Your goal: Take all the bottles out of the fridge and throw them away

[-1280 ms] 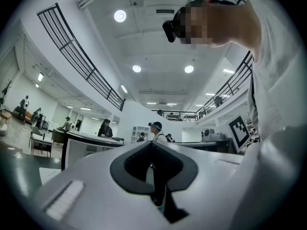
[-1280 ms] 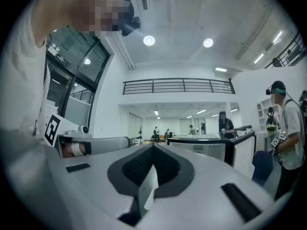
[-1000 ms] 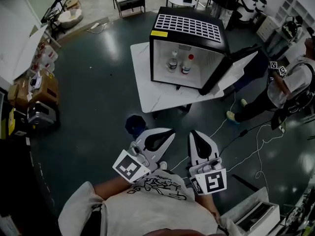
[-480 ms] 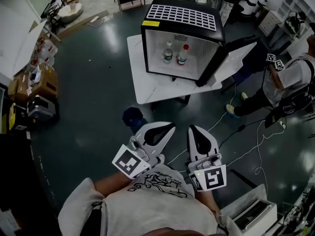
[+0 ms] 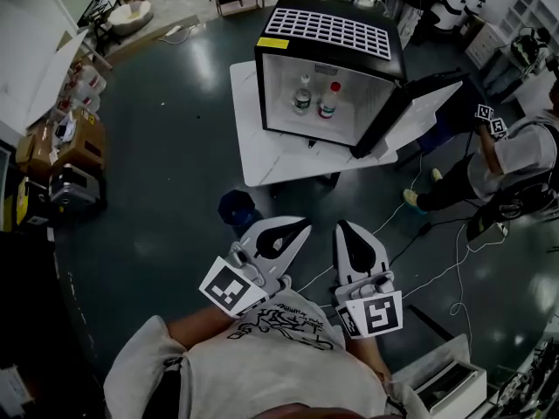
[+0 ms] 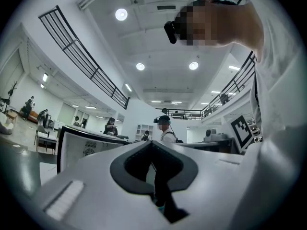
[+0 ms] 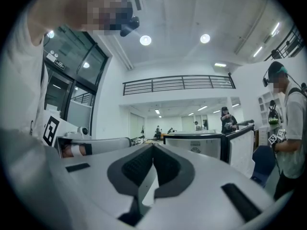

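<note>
Bottles (image 5: 303, 96): two, upright and side by side inside the fridge (image 5: 332, 33), well apart from both grippers; untouched, so task judged barely begun.
Look: left one clear with a pale cap; red-capped bottle (image 5: 329, 103) just beside it, white-bodied; labels too small to read.
Fridge: black, on the white tabletop (image 5: 258, 160), door (image 5: 419, 112) swung wide to the right, likely to leave the inside open for reaching.
Left gripper (image 5: 305, 223): held low near the body, pointing toward the fridge, jaws pressed together on nothing.
Right gripper (image 5: 342, 226): alongside, likewise closed and empty; probably carried so for the approach.
Floor (image 5: 175, 103): dark blue round thing (image 5: 238, 209) beside the tabletop, possibly the bin.
</note>
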Demonstrator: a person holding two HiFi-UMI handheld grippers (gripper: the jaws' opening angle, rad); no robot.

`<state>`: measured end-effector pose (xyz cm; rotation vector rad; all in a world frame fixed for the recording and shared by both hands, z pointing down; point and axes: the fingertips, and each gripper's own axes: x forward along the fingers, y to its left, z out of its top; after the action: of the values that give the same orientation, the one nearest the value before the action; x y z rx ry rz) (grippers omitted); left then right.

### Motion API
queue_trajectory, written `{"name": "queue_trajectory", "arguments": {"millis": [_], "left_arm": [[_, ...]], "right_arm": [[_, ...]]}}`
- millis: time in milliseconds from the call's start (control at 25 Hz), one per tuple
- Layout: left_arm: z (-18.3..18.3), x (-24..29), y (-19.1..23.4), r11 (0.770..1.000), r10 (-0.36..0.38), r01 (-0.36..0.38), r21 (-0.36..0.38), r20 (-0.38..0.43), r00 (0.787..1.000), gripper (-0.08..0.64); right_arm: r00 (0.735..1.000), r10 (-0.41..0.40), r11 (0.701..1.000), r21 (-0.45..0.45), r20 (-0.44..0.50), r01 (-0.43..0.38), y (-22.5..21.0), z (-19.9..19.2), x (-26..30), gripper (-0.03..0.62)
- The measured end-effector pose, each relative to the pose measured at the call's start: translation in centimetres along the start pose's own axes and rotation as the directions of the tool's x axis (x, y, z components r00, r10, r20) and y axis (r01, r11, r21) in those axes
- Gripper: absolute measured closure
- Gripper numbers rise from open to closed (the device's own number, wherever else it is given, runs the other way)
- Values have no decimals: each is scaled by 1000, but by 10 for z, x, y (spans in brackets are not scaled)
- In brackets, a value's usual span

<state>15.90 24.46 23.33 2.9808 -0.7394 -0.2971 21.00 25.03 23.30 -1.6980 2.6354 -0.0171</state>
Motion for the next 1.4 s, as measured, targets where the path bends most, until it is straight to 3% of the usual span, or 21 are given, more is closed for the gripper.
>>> {"name": "queue_trajectory", "arguments": {"millis": [400,680,1080,1400], "left_arm": [[-6,17,53,1000,12,-12,-21,4,1000,555],[-10,26,108,998,14,-15,-60,-7,1000,555],[2,28,189,999,16,-15,-51,15,1000,555],[-2,31,224,996,-6,4,-89,-19,1000,555]], "right_arm": [[999,28,999,16,-19,-28,-11,-8,54,584],[998,28,1000,9,-48,-28,-19,-14,112,584],[996,37,999,3,-76,-37,-13,-15,195,584],[996,18,1000,-6,-90,-19,-13,-18,232,584]]}}
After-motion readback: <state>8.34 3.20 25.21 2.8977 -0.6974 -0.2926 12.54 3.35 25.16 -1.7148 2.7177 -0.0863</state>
